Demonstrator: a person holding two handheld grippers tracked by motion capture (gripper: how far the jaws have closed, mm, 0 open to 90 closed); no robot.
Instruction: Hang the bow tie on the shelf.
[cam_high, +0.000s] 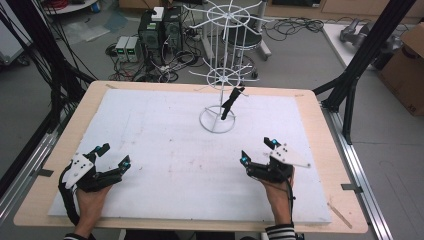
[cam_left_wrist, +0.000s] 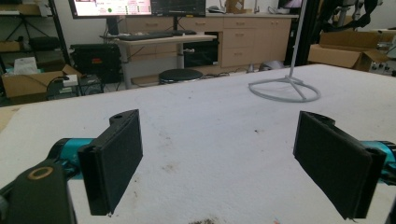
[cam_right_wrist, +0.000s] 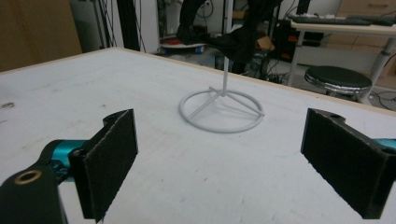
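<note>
Gaping wide, left gripper (cam_high: 114, 154), right gripper (cam_high: 259, 151), empty

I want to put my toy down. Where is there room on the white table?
Between the left tool and right tool the white mat is bare. It is crowded only around the white rack with the black cloth.

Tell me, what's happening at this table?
A person sits at a white-covered table holding a two-jaw gripper in each hand. The left gripper and right gripper both rest near the front edge, jaws wide open, holding nothing. Farther back stands a white wire rack with a dark item hanging from it, untouched.
</note>
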